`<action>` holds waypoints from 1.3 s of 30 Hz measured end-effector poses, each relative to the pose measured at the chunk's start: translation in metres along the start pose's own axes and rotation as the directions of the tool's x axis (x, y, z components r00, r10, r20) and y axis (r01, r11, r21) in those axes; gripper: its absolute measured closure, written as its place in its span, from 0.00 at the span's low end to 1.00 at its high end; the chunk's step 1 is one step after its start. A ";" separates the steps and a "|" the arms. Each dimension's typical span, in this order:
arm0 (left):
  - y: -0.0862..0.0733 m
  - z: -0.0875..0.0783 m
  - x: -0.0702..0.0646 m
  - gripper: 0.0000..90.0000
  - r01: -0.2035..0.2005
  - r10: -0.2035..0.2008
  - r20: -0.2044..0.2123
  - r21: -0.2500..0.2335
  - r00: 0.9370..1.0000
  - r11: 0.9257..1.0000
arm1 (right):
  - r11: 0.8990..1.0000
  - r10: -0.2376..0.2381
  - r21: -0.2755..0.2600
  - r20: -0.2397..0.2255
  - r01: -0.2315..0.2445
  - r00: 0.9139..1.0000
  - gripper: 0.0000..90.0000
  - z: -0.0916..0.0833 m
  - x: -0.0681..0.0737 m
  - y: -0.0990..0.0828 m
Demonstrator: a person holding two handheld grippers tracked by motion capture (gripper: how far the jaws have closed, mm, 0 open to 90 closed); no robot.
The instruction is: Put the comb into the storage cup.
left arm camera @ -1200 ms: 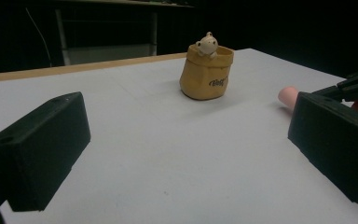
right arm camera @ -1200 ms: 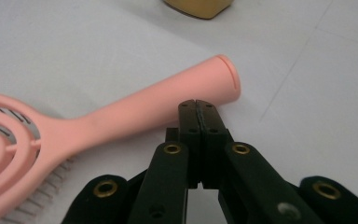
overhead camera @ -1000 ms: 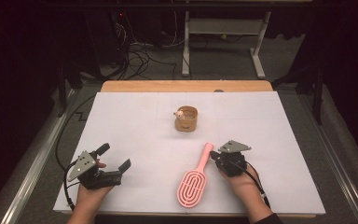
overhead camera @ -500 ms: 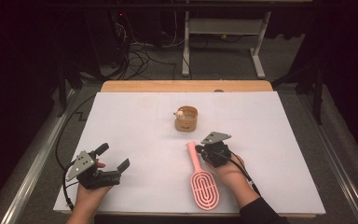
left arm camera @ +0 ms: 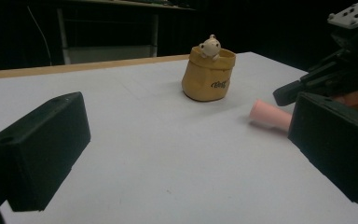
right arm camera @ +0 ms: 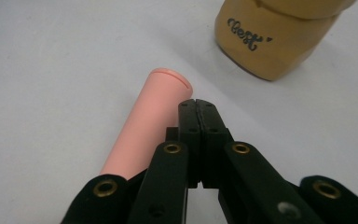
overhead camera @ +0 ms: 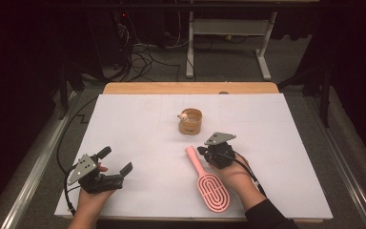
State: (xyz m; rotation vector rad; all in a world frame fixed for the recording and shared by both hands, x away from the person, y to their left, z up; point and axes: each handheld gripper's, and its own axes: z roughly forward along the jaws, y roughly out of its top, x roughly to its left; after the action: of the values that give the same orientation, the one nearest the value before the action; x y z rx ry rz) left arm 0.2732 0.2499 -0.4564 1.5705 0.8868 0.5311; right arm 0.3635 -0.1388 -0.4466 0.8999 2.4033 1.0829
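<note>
A pink hairbrush [overhead camera: 213, 191] lies flat on the white table, its handle [right arm camera: 144, 126] pointing to the far left. My right gripper [overhead camera: 202, 151] is shut with nothing between the jaws, and its tips [right arm camera: 196, 105] rest against the right side of the handle. The left gripper [overhead camera: 115, 161] hovers open at the near left, jaws wide apart [left arm camera: 186, 140], holding nothing. A small tan cup [overhead camera: 190, 120] with a little figure on its rim stands upright at the table's centre, beyond the brush. From the left gripper view, the cup [left arm camera: 209, 74], the handle's end [left arm camera: 270, 115] and the right gripper [left arm camera: 307, 84] all show.
White paper covers the table [overhead camera: 276, 124], with a wooden strip [overhead camera: 190, 88] along the far edge. Metal rails run along both sides. A white desk frame [overhead camera: 226, 28] and cables on the floor lie behind the table.
My shut right gripper moved left against the brush handle. The handle swung from pointing far right to far left, and the head shifted right. The left gripper stayed put.
</note>
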 end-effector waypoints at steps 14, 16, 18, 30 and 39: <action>0.000 0.002 -0.002 0.00 -0.009 0.009 0.002 0.009 1.000 1.000 | 0.992 0.012 -0.126 -0.062 -0.020 0.998 1.00 -0.075 0.044 -0.048; -0.001 0.004 -0.002 0.00 -0.009 0.009 0.003 0.013 1.000 1.000 | 0.991 0.016 -0.131 -0.087 -0.027 0.996 1.00 -0.080 0.050 -0.051; -0.001 0.004 -0.002 0.00 -0.009 0.009 0.003 0.014 1.000 1.000 | 0.990 0.021 -0.133 -0.101 -0.034 0.995 1.00 -0.081 0.053 -0.053; -0.001 0.004 -0.002 0.00 -0.010 0.010 0.004 0.014 1.000 1.000 | 0.995 -0.056 -0.088 -0.161 0.042 0.985 1.00 -0.078 0.089 -0.055; -0.001 0.002 -0.001 0.00 -0.005 0.005 0.000 0.008 1.000 1.000 | 0.994 -0.112 -0.025 -0.125 0.110 0.986 1.00 -0.073 0.095 -0.057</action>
State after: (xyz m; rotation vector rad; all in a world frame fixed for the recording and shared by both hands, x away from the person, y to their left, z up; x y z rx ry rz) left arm 0.2746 0.2480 -0.4575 1.5799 0.8867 0.5320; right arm 0.2305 -0.1426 -0.4486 0.7012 2.5080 1.1483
